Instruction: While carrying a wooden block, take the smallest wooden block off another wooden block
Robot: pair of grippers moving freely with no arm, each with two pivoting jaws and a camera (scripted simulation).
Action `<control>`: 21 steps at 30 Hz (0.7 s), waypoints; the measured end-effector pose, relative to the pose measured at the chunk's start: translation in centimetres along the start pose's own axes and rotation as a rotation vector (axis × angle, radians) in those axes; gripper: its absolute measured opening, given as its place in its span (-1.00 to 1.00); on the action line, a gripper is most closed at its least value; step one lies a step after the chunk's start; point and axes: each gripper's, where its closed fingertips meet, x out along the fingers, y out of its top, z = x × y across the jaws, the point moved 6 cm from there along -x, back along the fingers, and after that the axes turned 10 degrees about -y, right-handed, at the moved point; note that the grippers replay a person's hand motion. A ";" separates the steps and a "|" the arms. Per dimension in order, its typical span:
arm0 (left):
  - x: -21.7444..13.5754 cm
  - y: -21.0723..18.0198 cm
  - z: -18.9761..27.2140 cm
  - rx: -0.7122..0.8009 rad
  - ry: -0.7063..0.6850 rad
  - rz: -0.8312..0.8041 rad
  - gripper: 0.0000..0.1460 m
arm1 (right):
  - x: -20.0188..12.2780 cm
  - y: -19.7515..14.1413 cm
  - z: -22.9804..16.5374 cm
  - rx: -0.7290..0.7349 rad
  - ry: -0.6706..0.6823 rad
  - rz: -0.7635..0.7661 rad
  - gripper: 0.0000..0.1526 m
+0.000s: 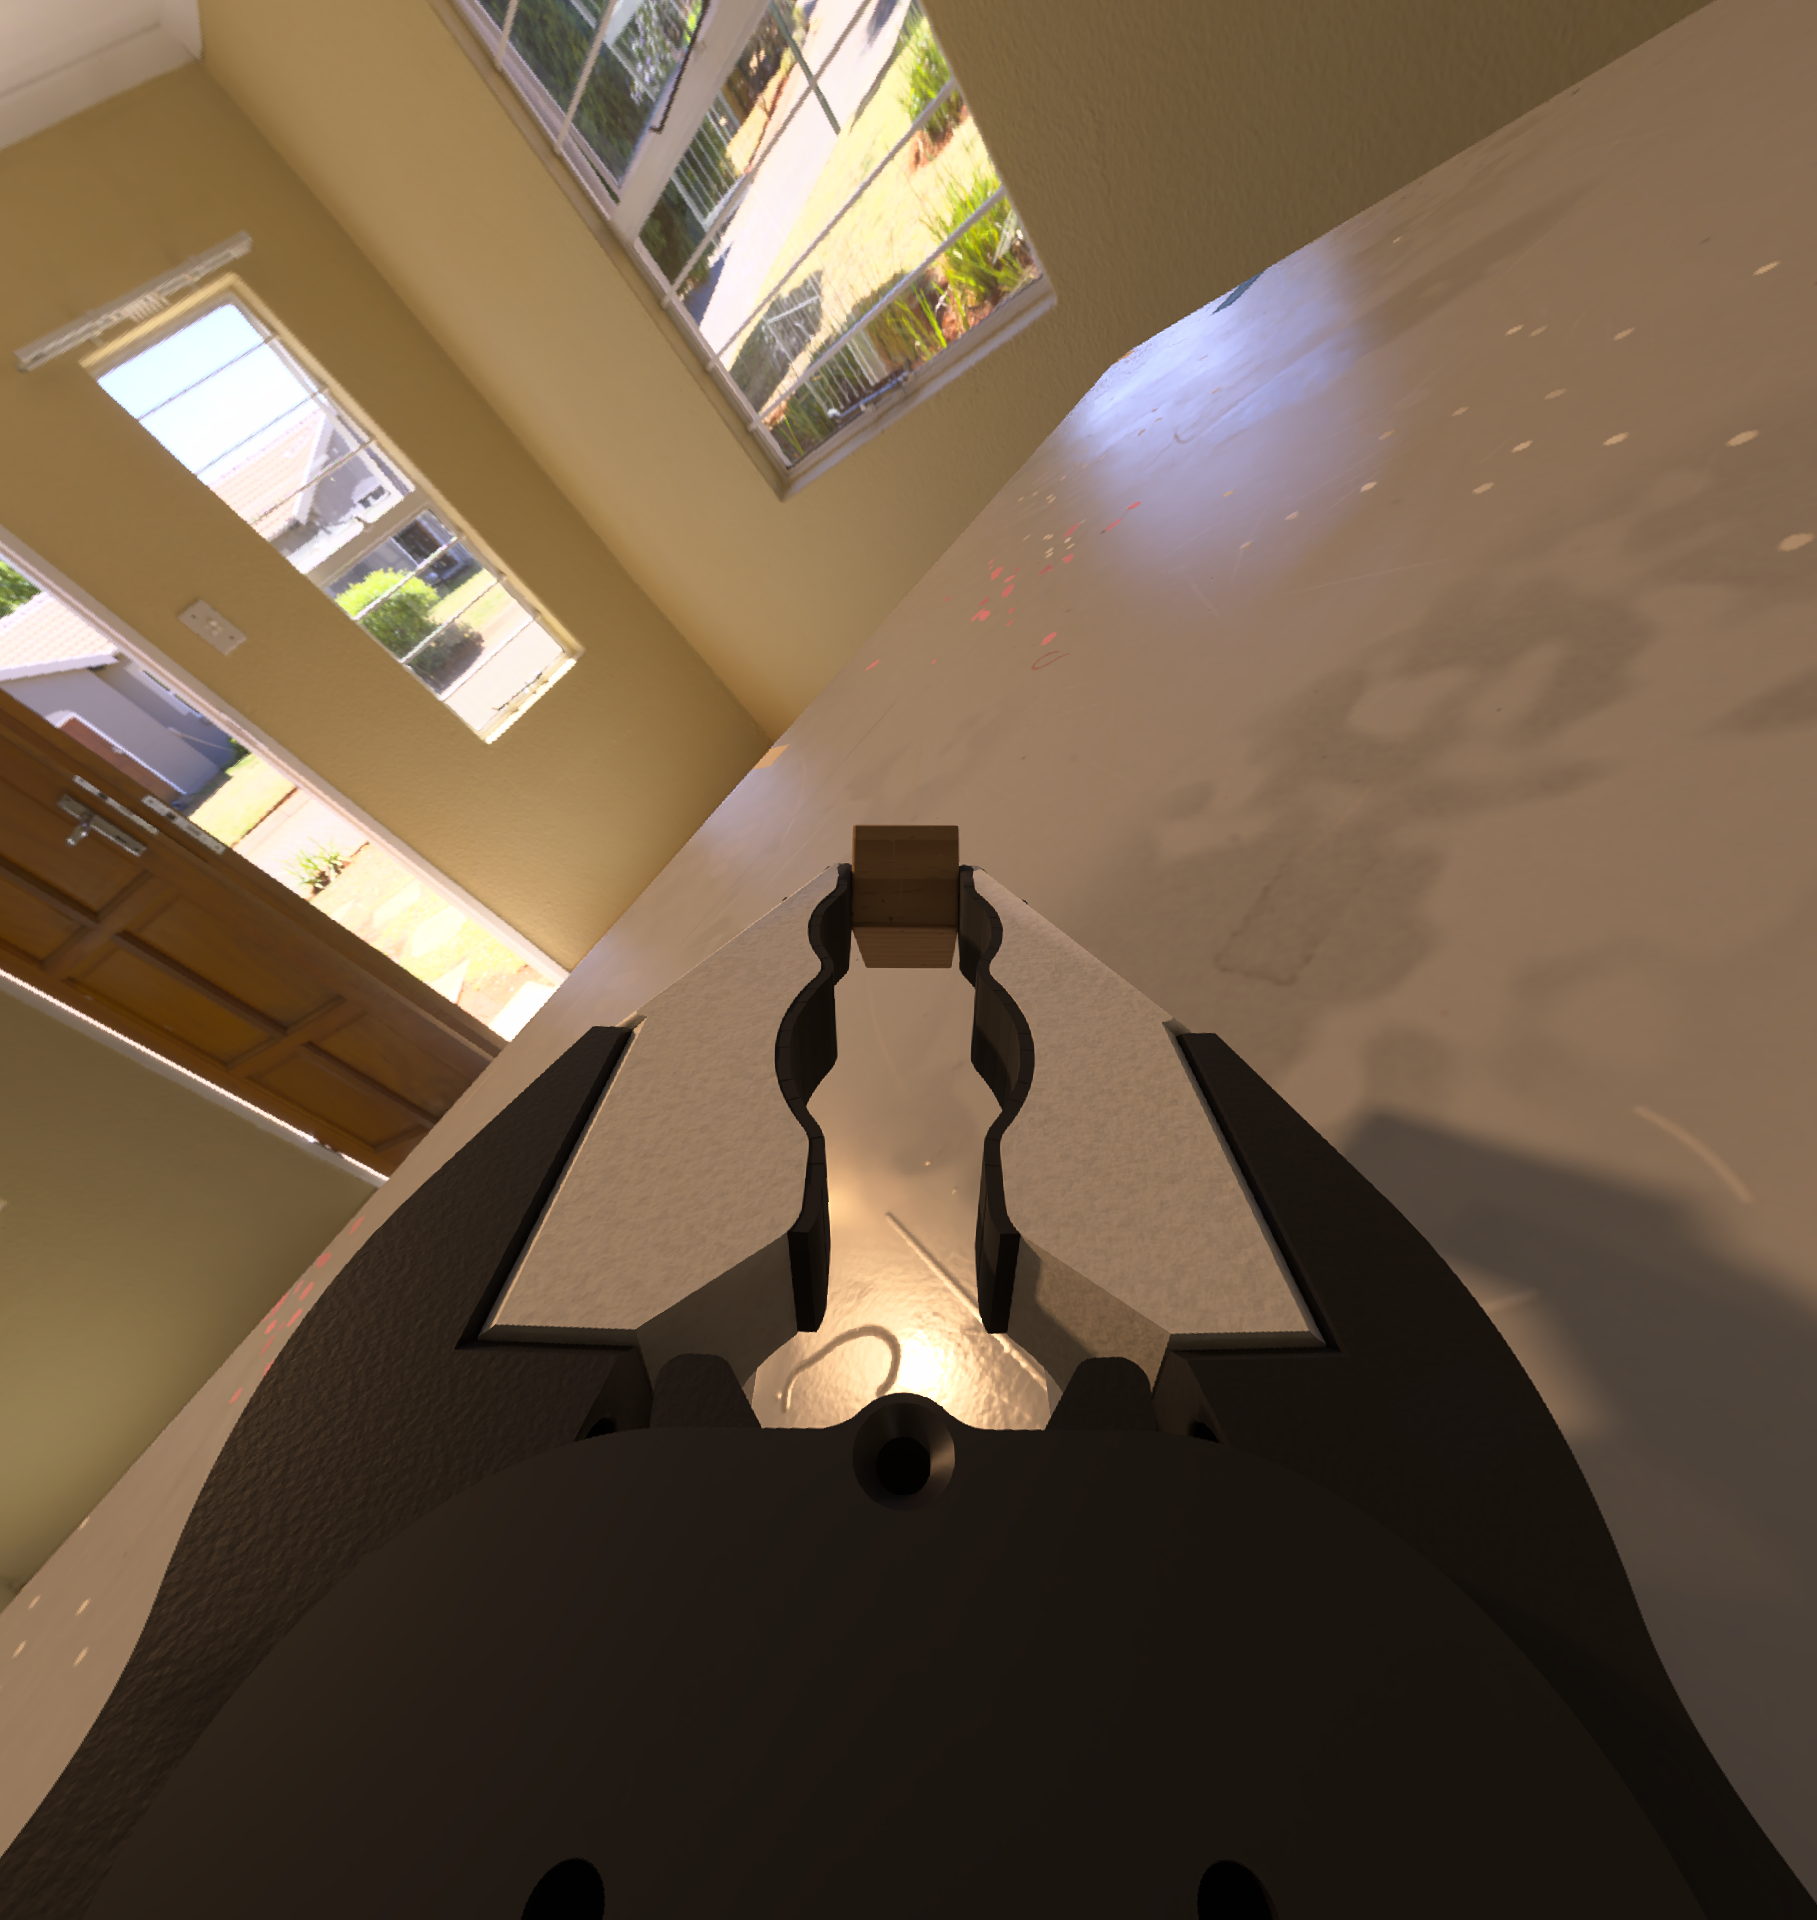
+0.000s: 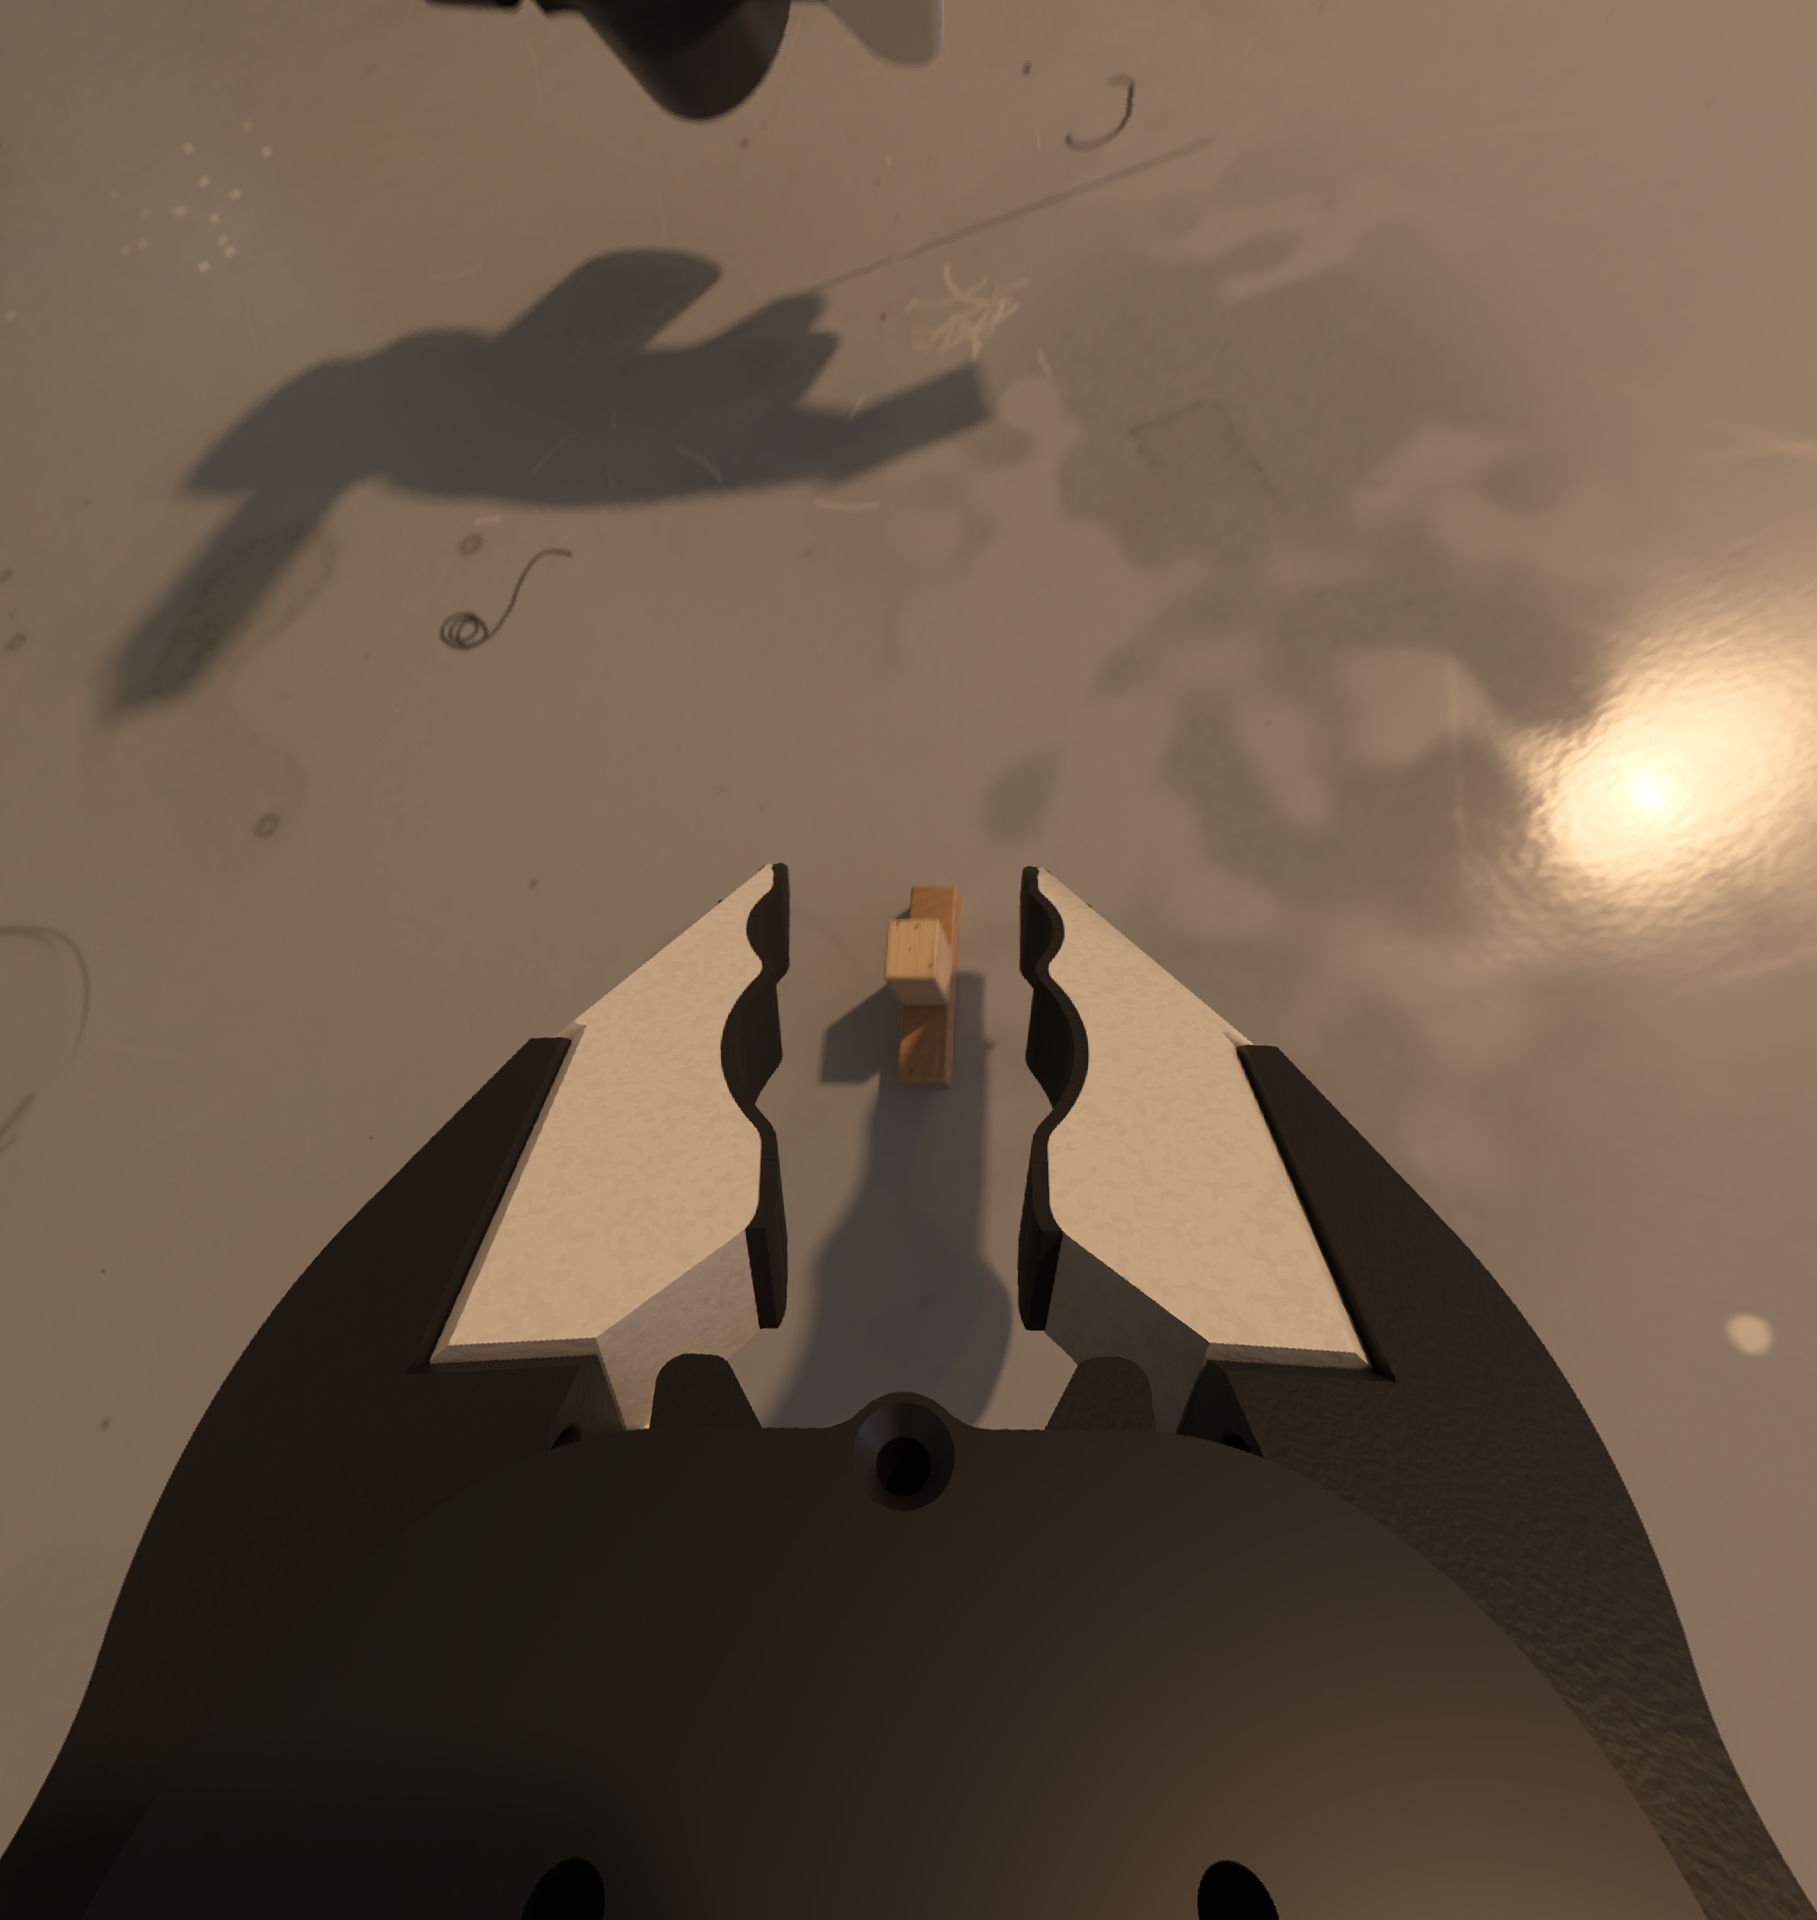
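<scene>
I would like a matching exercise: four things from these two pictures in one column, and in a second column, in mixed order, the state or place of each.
Things:
1. left gripper
2. right gripper
3. small wooden block
4. long wooden block

States or places:
A. lies flat on the table
B. open, above the stacked blocks
C. rests on top of another block
D. shut on a carried wooden block

Right pairs: 1-D, 2-B, 3-C, 4-A
</scene>
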 end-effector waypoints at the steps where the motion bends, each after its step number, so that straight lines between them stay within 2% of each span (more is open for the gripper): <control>1: 0.0 0.0 0.1 -0.005 -0.004 0.000 -0.73 | 0.1 -0.4 -0.1 0.000 -0.001 -0.013 -0.45; 5: 0.0 -0.1 0.3 -0.014 -0.013 -0.004 -0.73 | 0.5 -0.7 -0.3 -0.018 -0.031 -0.062 -0.59; 13: 0.0 -0.5 0.3 -0.031 -0.028 -0.021 -0.73 | 0.3 -1.0 -0.2 0.002 -0.055 -0.134 -0.58; 15: -0.1 -0.6 0.3 -0.033 -0.030 -0.028 -0.73 | 0.2 -1.0 -0.3 -0.004 -0.063 -0.139 -0.65; 16: -0.1 -0.7 0.2 -0.036 -0.030 -0.031 -0.73 | 0.3 -1.0 -0.2 -0.013 -0.071 -0.142 -0.78; 17: -0.1 -0.7 0.2 -0.040 -0.029 -0.033 -0.73 | 0.3 -0.9 -0.1 -0.025 -0.089 -0.139 -0.87; 21: -0.1 -1.0 -0.1 -0.075 -0.017 -0.051 -0.73 | 1.0 1.2 0.6 -0.068 -0.168 -0.047 -0.87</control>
